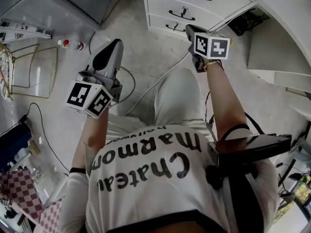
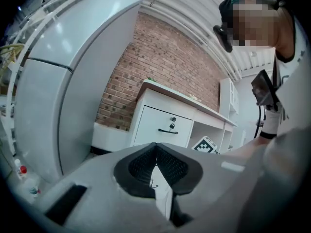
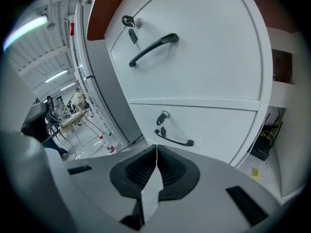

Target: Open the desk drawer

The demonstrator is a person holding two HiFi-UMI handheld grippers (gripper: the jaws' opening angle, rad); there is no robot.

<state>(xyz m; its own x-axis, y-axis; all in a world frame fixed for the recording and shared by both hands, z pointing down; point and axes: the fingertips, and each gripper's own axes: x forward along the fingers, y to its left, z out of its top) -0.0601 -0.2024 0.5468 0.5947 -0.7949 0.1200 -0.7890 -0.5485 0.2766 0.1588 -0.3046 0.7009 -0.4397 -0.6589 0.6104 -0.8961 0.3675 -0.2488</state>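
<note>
Both claws are closed and empty. On your left gripper (image 1: 114,44) the pads are pressed together at the tip with nothing between them. Your right gripper (image 1: 189,29) is the same: jaws tight together, holding nothing.

Task item: the white desk (image 1: 286,13) sits at the top of the head view, with a stack of three flat white drawers (image 1: 194,6) at its left end. Each drawer has a curved black bar handle (image 1: 181,15) and a small round metal lock (image 3: 165,114) above it. All three fronts sit flush, none pulled out.

Your right gripper is low, just in front of the stack. In the head view its tip is near the bottom drawer's handle, not touching. The right gripper view shows two drawer fronts. The lower one's handle is just above the jaw tips, with a clear gap.

Your left gripper is well apart from the desk, out over the pale floor (image 1: 146,57) to the left of your leg. In its own view the desk stands further off. A red brick wall (image 2: 146,57) is behind the desk, and a tall grey two-door fridge (image 2: 48,91) is at the left. The right gripper's black-and-white marker cube (image 2: 206,144) shows just past the left jaws.

On the floor:
- a white cable (image 1: 155,84) runs beside your leg toward the drawers
- two small red-capped bottles (image 1: 72,44) are at the left
- a thin wire frame rack (image 1: 34,72) is just below the bottles in the picture
</note>
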